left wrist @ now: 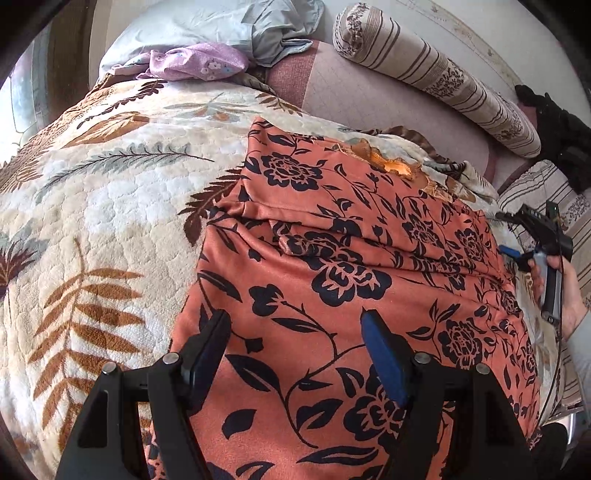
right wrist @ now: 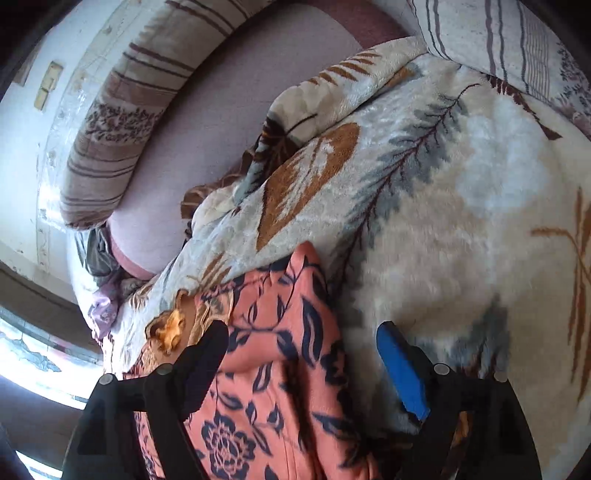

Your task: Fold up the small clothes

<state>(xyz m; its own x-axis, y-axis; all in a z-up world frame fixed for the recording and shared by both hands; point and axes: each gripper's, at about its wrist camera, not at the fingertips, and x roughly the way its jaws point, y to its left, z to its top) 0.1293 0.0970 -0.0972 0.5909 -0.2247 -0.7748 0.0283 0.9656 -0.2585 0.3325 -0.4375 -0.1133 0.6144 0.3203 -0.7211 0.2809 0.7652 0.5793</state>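
An orange garment with a black flower print [left wrist: 332,258] lies spread on a cream leaf-patterned blanket [left wrist: 103,206], with a fold line across its middle. My left gripper [left wrist: 295,328] is open just above the garment's near part, its jaws wide apart and empty. My right gripper [right wrist: 303,339] is open over the garment's edge [right wrist: 266,350], left finger over the cloth, blue-padded right finger [right wrist: 400,369] over the blanket [right wrist: 461,206]. The right gripper also shows in the left wrist view [left wrist: 532,236], at the garment's right edge, held by a hand.
A striped bolster pillow [left wrist: 436,74] lies at the back on a mauve sheet [left wrist: 362,99]. Light blue [left wrist: 221,26] and lilac [left wrist: 195,62] cloths are bunched at the back left. A black item [left wrist: 561,125] sits far right.
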